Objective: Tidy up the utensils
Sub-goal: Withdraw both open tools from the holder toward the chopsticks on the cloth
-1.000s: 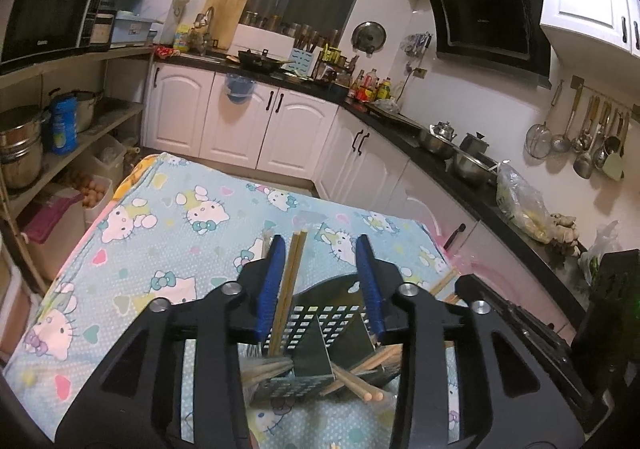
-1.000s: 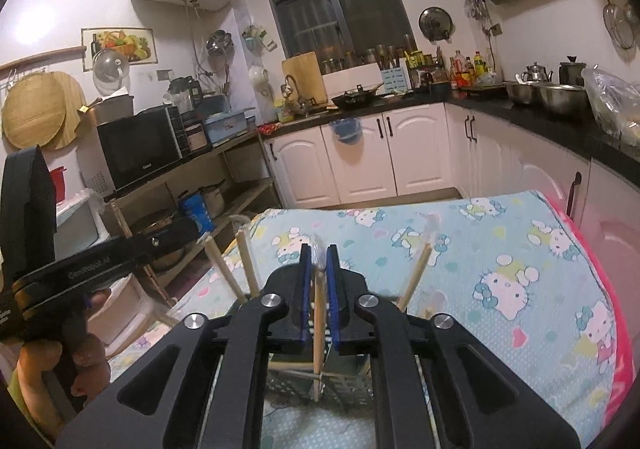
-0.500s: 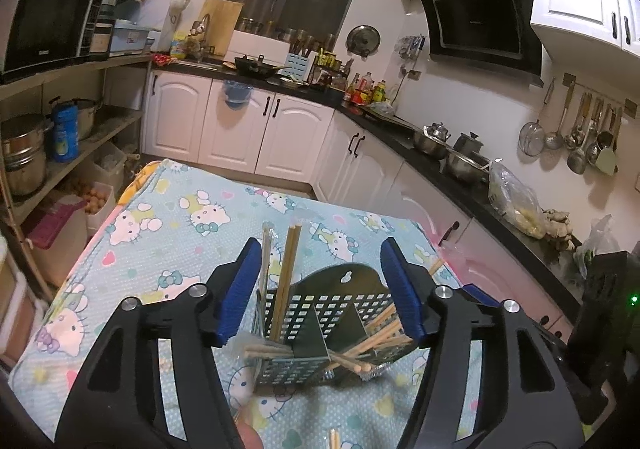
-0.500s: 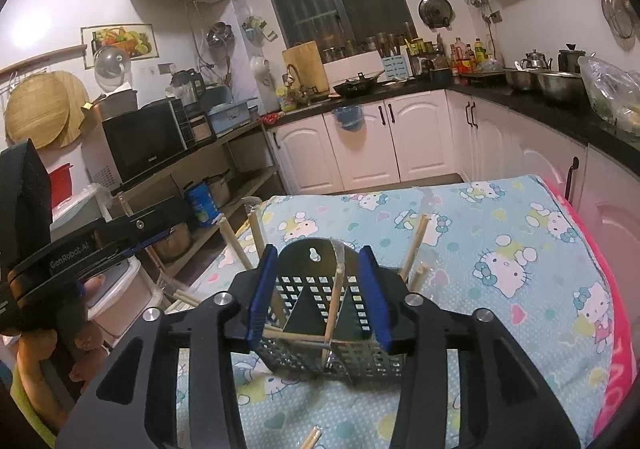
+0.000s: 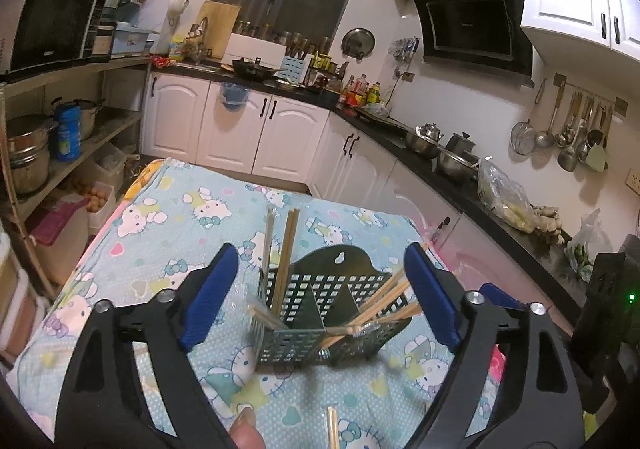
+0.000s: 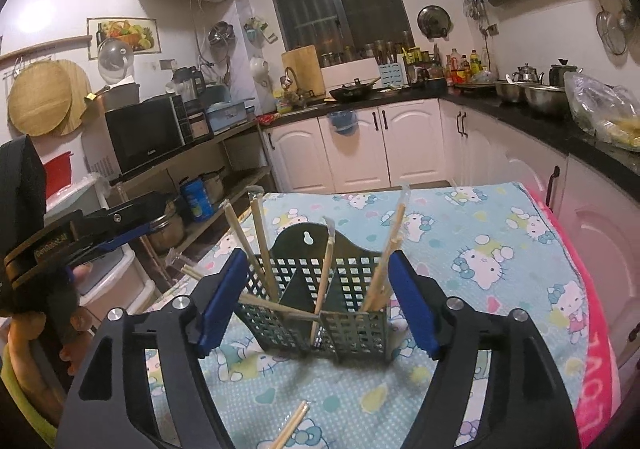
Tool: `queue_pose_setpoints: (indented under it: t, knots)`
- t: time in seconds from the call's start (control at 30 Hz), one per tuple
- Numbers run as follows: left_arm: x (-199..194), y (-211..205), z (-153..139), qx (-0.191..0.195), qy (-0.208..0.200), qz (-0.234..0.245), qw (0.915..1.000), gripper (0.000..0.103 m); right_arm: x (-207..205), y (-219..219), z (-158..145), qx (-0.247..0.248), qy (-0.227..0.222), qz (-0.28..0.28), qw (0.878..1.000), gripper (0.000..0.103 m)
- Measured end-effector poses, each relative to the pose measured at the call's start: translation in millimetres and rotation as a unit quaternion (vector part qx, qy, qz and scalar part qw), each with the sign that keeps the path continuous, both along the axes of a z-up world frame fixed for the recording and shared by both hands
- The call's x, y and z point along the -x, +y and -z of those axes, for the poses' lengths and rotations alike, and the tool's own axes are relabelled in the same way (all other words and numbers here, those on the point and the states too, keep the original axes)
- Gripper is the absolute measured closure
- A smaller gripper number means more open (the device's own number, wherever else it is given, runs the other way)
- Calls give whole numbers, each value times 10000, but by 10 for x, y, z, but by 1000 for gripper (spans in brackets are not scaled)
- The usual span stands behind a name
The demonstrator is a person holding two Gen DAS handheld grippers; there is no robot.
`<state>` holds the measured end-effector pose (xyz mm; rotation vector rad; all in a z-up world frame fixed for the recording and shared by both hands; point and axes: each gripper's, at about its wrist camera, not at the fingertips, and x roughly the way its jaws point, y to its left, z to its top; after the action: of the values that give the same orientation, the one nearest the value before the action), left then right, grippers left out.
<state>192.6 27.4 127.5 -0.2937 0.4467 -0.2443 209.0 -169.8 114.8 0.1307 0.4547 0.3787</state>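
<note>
In the left wrist view, loose chopsticks lie on the surface at 6 o'clock, nearest the camera, beside a fingertip at the bottom edge. Above them the left gripper has its jaws wide and opening; the caddy stands between the blue pads, untouched by either. Two chopsticks stand upright in the caddy's 9 o'clock compartment, and several lean out toward 3 o'clock. Beyond, the cartoon-cat cloth covers the surface, and white cabinets run along 12 o'clock

In the right wrist view, a chopstick pair lies on the cloth at 6 o'clock. The right gripper also has its jaws wide and opening, the caddy between the pads with gaps on both sides. Chopsticks lean out of its compartments toward 11 and 1 o'clock, one lies across the 9 o'clock rim. At 9 o'clock the other gripper shows, held in a hand. A microwave sits at 10 o'clock
</note>
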Motion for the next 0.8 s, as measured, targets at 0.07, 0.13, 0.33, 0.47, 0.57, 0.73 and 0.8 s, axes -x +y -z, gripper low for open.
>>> queue_pose_setpoints:
  t: [0.07, 0.13, 0.33, 0.47, 0.57, 0.73, 0.8]
  knots:
    - [35, 4, 21, 12, 25, -8, 10000, 21, 52, -24, 12, 24, -11, 12, 10000, 29]
    - [65, -1, 34, -19, 52, -38, 10000, 18, 96, -40, 17, 41, -23, 28, 10000, 28]
    - [159, -19, 80, -53, 85, -39, 9999, 12, 222, -99, 37, 77, -42, 77, 9999, 26]
    - [222, -36, 136, -126, 129, -13, 9998, 12, 307, -162, 88, 102, 1, 76, 9999, 26]
    - [280, -59, 185, -164, 166, 7, 9997, 12, 367, -195, 127, 140, 34, 97, 9998, 26]
    - [354, -96, 254, -215, 221, 47, 9995, 12, 447, -217, 184, 158, 99, 98, 9998, 26]
    - [378, -109, 279, -209, 236, 54, 9995, 12, 472, -223, 199, 149, 129, 86, 9998, 26]
